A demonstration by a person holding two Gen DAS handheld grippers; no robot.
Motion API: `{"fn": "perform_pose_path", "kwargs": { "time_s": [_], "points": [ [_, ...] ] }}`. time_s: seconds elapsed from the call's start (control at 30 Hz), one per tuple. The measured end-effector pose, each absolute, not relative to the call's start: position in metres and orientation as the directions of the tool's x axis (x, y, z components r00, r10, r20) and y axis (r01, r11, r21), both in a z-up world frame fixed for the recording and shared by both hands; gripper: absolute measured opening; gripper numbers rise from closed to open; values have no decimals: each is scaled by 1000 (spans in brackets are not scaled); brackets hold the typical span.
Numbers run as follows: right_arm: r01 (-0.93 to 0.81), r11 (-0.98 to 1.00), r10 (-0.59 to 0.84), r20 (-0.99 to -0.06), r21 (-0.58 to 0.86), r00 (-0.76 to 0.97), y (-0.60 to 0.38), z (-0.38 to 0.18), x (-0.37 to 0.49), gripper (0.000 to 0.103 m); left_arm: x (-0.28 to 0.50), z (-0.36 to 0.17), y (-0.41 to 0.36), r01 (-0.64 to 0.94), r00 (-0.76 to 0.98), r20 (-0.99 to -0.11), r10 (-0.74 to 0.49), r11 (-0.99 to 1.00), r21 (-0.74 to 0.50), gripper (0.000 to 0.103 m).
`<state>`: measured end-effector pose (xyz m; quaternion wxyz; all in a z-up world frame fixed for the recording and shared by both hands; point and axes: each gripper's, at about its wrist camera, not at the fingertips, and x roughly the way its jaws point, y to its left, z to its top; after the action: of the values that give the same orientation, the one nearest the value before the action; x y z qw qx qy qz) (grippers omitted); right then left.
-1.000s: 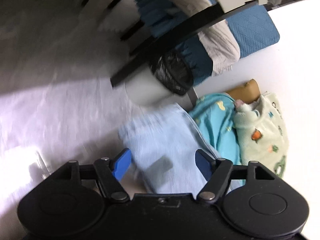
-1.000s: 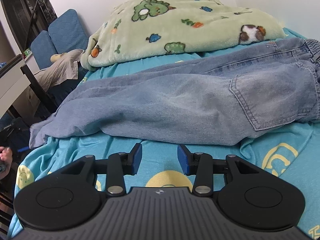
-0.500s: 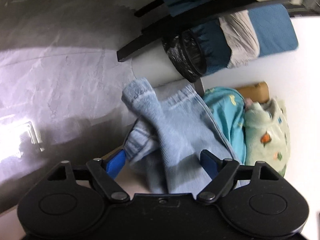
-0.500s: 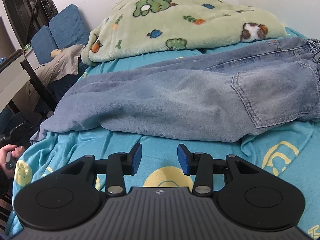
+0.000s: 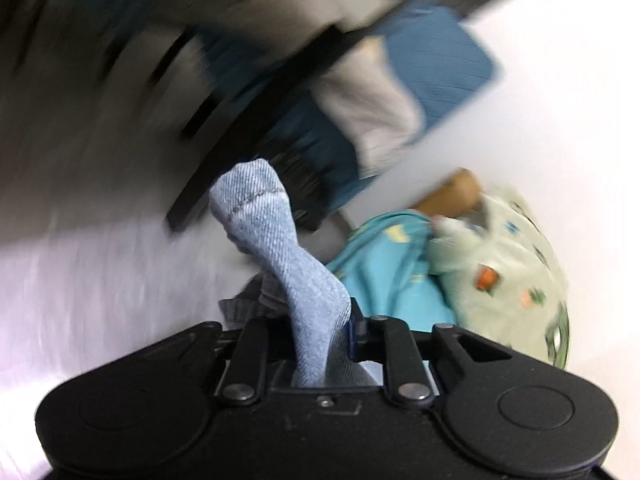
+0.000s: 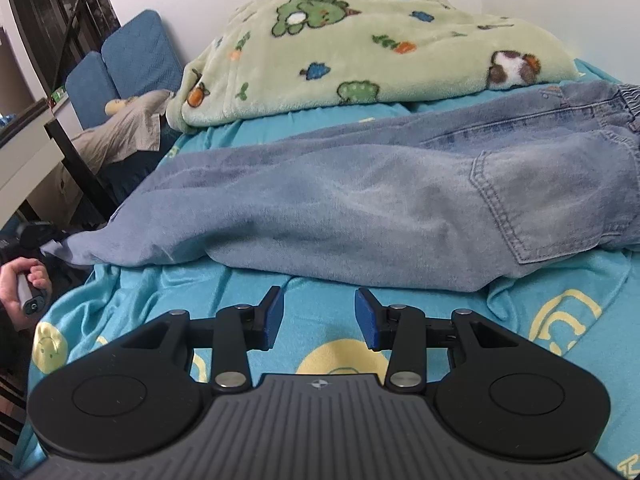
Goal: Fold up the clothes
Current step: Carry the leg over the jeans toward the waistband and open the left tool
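Left side first. The left gripper [image 5: 320,328] has its fingers clamped on the hem end of the jeans [image 6: 360,208]; in the left wrist view a bunched twist of pale denim [image 5: 276,248] rises out from between the closed jaws. That view is heavily blurred, so little beyond the cloth can be confirmed. In the right wrist view the person's hand [image 6: 24,284] shows at the far left edge, beside the point where the leg ends run off the bed.

Centre. The jeans lie lengthwise across the turquoise bedsheet [image 6: 168,292], legs stacked one on the other, back pocket [image 6: 536,200] facing up, waistband towards the right edge. The fabric is light-washed, soft and slightly rumpled — it sags along the lower edge rather than lying flat. A green cartoon-print blanket [image 6: 360,44] is heaped just behind the jeans, touching their far edge.

Right side. The right gripper [image 6: 318,316] hovers low over the sheet just in front of the jeans, fingers parted and holding nothing.

Assessment of progress: early. The legs appear laid together, which would count as the lengthwise fold; no crosswise fold is visible. Remaining, by my judgement — carry the hem end over towards the waistband, likely with the right gripper pinning or guiding the middle, then halve again and smooth.
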<state>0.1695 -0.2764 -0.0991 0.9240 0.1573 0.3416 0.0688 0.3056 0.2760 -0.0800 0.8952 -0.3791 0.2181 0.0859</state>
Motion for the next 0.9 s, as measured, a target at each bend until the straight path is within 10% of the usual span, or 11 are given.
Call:
{"fn": "perform_pose_path", "kwargs": {
  "time_s": [0.47,0.9],
  "points": [
    [51,898,204,-516,437,832,-313,-67,143,42,285,72,98,2,931,-344,-120,946,-324,14],
    [236,820,81,-515,521,854,-372,-56,118,43,272,30,-75,189,896,-359,-262,956,-224,12]
  ]
}}
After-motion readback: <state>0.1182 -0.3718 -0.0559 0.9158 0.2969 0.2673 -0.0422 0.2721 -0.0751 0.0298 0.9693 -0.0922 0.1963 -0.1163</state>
